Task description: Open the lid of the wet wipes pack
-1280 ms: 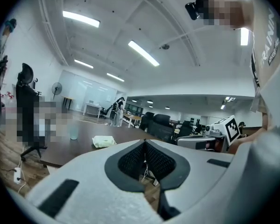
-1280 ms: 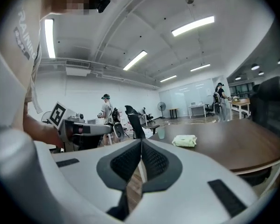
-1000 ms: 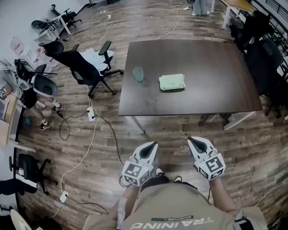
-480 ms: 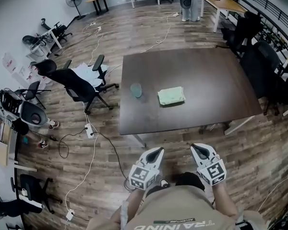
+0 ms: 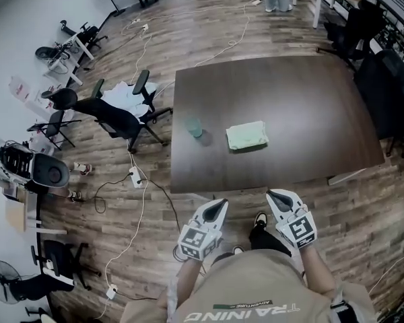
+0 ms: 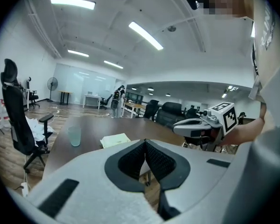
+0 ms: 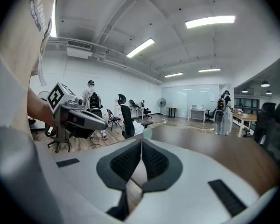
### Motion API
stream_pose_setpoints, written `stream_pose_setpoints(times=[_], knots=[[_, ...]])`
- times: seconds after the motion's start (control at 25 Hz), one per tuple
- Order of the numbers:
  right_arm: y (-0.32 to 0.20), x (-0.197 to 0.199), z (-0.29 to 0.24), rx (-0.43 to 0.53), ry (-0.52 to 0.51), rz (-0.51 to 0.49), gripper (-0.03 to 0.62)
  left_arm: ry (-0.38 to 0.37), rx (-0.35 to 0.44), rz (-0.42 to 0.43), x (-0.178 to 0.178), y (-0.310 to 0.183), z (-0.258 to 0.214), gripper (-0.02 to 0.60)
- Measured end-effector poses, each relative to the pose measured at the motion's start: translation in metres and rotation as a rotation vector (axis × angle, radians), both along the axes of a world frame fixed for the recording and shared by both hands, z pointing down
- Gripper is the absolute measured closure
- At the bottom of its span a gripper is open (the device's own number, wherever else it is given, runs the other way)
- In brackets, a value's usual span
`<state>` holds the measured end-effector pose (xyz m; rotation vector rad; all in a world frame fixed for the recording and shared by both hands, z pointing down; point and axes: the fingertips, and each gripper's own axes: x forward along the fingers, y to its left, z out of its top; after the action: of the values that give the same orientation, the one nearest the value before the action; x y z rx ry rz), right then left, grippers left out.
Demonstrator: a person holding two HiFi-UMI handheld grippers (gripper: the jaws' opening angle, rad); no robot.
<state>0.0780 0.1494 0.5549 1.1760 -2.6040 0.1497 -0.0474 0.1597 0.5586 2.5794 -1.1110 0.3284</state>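
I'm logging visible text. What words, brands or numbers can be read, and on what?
"TRAINING": on the shirt, upside down in the head view.
"ADVENTURE": on the shirt's small patch.
No readable print on the wet wipes pack.
The left gripper and right gripper carry square markers only.

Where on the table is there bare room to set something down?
The table is bare right of the wet wipes pack, beyond it, and along the near edge. Only the gap between the cup and the pack is tight.
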Motion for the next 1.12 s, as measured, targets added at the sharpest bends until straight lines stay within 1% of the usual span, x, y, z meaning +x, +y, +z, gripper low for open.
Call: stream_pose_setpoints(times=[0.04,0.12,0.2,0.28,0.4,0.48,0.56,0.64,0.72,0.84,0.92,1.0,1.08,1.12], knots=[[-0.014,0.002,-0.003,0.016,-0.005,-0.011,0.579,-0.024,0.019,0.01,0.005,-0.01,-0.004,0.572],[-0.037,0.006,-0.005,0.037,-0.015,-0.025,0.579,-0.099,0.064,0.039,0.015,-0.028,-0.008,0.572],[-0.054,0.013,-0.004,0.035,-0.027,-0.032,0.579,-0.155,0.099,0.061,0.028,-0.042,-0.012,0.572],[-0.068,0.019,0.0,0.024,-0.04,-0.046,0.579,-0.146,0.106,0.059,0.039,-0.056,-0.014,0.572],[-0.092,0.024,0.01,0.015,-0.028,-0.073,0.579,-0.094,0.071,0.007,0.049,-0.081,-0.006,0.572],[-0.108,0.029,0.015,0.01,-0.007,-0.069,0.579,-0.102,0.068,-0.012,0.055,-0.094,-0.006,0.572],[-0.124,0.035,0.017,0.002,0.013,-0.046,0.579,-0.141,0.103,0.014,0.063,-0.104,-0.012,0.572],[-0.14,0.039,0.017,-0.008,0.023,-0.032,0.579,-0.155,0.126,0.048,0.07,-0.116,-0.017,0.572],[-0.158,0.039,0.017,-0.006,0.044,-0.037,0.579,-0.137,0.127,0.059,0.072,-0.132,-0.018,0.572],[-0.183,0.027,0.021,-0.009,0.084,-0.04,0.579,-0.108,0.113,0.05,0.064,-0.157,-0.014,0.572],[-0.199,0.019,0.033,-0.051,0.117,-0.026,0.579,-0.096,0.098,0.053,0.056,-0.176,-0.007,0.572],[-0.211,0.012,0.049,-0.123,0.146,-0.013,0.579,-0.092,0.084,0.072,0.05,-0.195,-0.001,0.572],[-0.218,0.008,0.059,-0.183,0.155,-0.008,0.579,-0.09,0.078,0.099,0.046,-0.211,0.003,0.572],[-0.223,0.006,0.06,-0.198,0.155,-0.001,0.579,-0.09,0.078,0.114,0.045,-0.22,0.004,0.572]])
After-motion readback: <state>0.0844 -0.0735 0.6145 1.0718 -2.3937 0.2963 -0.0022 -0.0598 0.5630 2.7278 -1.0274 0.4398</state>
